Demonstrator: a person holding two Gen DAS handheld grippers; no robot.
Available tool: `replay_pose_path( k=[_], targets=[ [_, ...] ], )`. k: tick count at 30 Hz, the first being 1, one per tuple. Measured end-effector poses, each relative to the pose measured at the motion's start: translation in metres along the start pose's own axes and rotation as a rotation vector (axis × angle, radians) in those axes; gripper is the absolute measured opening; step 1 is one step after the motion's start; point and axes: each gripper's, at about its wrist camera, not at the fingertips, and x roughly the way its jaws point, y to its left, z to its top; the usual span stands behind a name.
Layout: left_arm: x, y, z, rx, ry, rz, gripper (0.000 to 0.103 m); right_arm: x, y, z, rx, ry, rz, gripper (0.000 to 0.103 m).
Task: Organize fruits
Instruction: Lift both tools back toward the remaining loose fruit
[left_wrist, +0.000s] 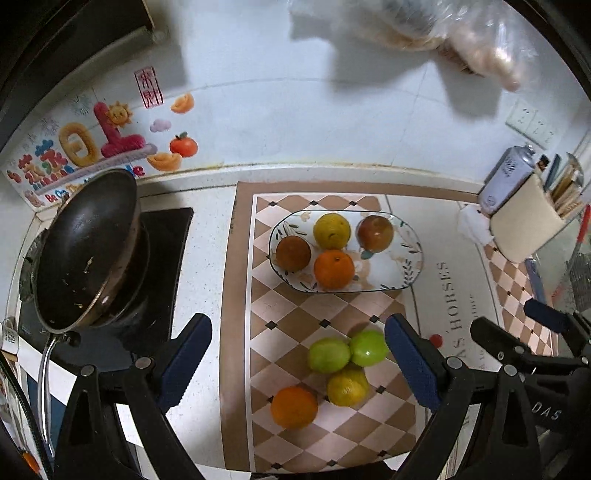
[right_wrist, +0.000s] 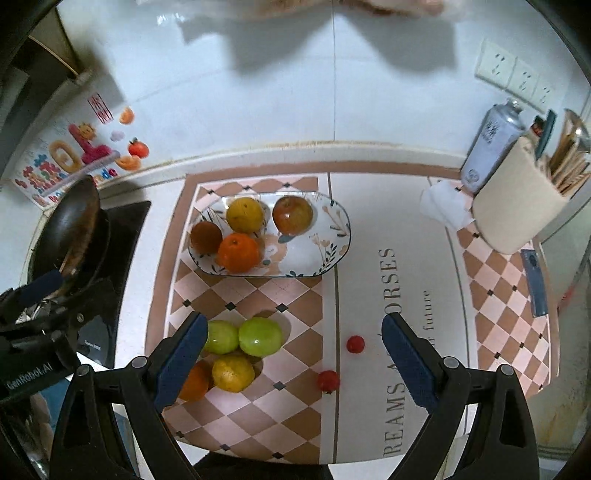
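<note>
While both grippers hover with jaws spread and empty, the left gripper (left_wrist: 297, 365) sits above two green apples (left_wrist: 347, 350), a yellow citrus (left_wrist: 347, 386) and an orange (left_wrist: 294, 407) loose on the checkered counter mat (left_wrist: 295, 306). Its printed panel reads partly "REAMS", "ORSES" and "future". An oval floral-rimmed glass plate (right_wrist: 332, 236) holds four fruits. Two small red tomatoes (right_wrist: 341, 362) lie between the right gripper (right_wrist: 293, 360) fingers' line of sight. "GenRobot.AI" marks the left gripper's body.
</note>
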Motion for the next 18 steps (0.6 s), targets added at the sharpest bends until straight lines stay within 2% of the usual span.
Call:
replay_pose_path(
  k=[11,15,18],
  targets=[
    [-0.048,0.006,-0.022,-0.016,-0.093,0.018,0.096,-0.056,0.008,-0.019,0.010,-0.108,0.007,0.097],
    [-0.043,0.010,-0.025,-0.011,-0.100,0.057,0.096,-0.043,0.013,-0.026,-0.001,-0.074,0.031,0.097],
    [-0.020,0.017,-0.035,-0.014,-0.048,0.088,0.096,-0.005,0.017,-0.036,0.006,0.020,0.124,0.097]
  ],
)
